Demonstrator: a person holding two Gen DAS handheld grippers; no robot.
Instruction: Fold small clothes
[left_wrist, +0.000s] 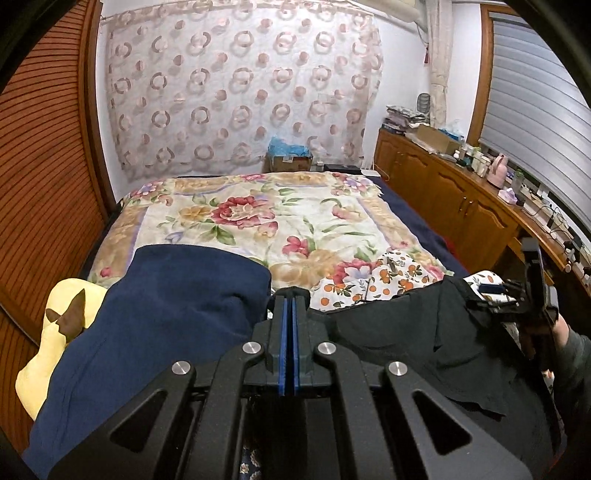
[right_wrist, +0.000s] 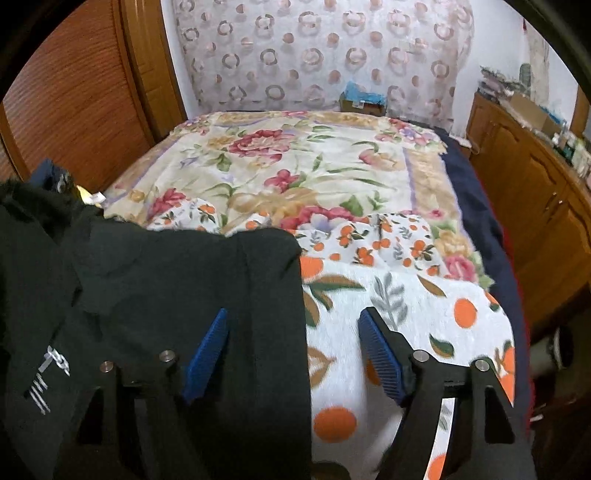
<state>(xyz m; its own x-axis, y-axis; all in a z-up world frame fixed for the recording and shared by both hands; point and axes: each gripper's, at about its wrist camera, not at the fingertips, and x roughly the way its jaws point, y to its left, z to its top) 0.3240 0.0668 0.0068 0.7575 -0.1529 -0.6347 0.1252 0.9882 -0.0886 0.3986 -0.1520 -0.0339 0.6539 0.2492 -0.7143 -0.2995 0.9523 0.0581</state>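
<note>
A black garment (right_wrist: 184, 277) with a small white print lies on the bed, and its left part rises toward my left gripper (right_wrist: 59, 181). In the left wrist view my left gripper (left_wrist: 289, 302) has its blue pads pressed together, with the black garment (left_wrist: 406, 332) spreading from its tip to the right. The cloth seems pinched there. My right gripper (right_wrist: 293, 350) stands open over the garment's right edge, its left finger above the black cloth and its right finger above a white orange-print cloth (right_wrist: 388, 295). The right gripper (left_wrist: 532, 291) also shows at the far right.
A navy cloth (left_wrist: 166, 302) and a yellow piece with a brown butterfly (left_wrist: 62, 306) lie to the left. A floral blanket (left_wrist: 258, 214) covers the bed. Wooden cabinets (left_wrist: 461, 199) with clutter run along the right, and a slatted wooden door (left_wrist: 44, 166) stands left.
</note>
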